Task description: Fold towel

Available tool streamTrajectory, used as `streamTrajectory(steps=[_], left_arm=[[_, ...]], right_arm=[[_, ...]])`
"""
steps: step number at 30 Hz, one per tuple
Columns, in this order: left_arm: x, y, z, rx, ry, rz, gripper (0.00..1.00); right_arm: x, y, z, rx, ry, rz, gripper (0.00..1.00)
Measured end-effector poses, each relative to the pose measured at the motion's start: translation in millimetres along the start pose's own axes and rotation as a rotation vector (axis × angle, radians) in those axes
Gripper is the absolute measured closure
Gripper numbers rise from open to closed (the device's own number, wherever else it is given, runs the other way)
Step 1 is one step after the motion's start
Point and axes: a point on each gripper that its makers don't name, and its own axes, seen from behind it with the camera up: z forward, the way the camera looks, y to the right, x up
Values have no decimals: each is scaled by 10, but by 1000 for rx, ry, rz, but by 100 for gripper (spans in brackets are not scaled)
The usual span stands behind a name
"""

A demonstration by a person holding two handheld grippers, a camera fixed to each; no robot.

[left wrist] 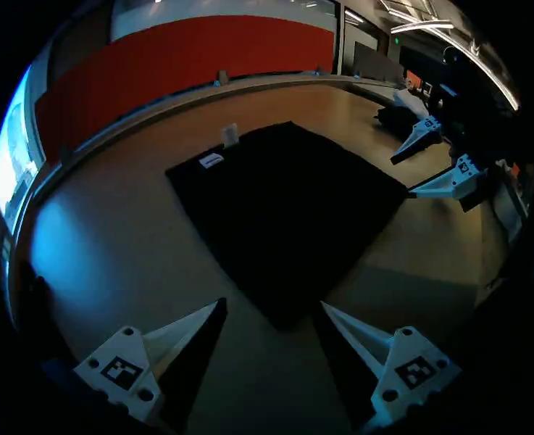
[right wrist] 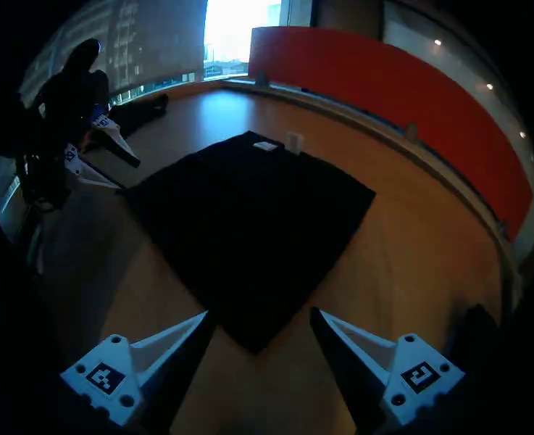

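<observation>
The black towel lies spread flat on a smooth wooden table. It is a matte, roughly square sheet with straight edges. A small white label sits at its far corner, and a small pale upright object stands just beyond that corner; what it is cannot be told.

In the left gripper view, the left gripper has its pale, wedge-shaped fingers spread wide and grips nothing. The towel's near corner points into the gap between them. In the right gripper view, the right gripper is likewise wide apart and empty-handed, with another towel corner reaching between its tips. Whether either gripper touches the cloth cannot be told.

Each gripper also appears in the other's view at the towel's side edge, with its fingers parted. Square black-and-white markers sit on the finger bases.

Behind the table's curved far edge runs a glossy red panel, with a bright window beside it.
</observation>
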Motion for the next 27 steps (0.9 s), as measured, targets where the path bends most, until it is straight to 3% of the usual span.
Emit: streamTrajectory(steps=[16, 27], left_arm=[[-112, 149, 110, -45, -53, 5, 16], [-116, 164, 146, -46, -64, 6, 22]], right_arm=[[-170, -34, 21, 35, -40, 5, 9], [-189, -82, 32, 69, -40, 16, 23]])
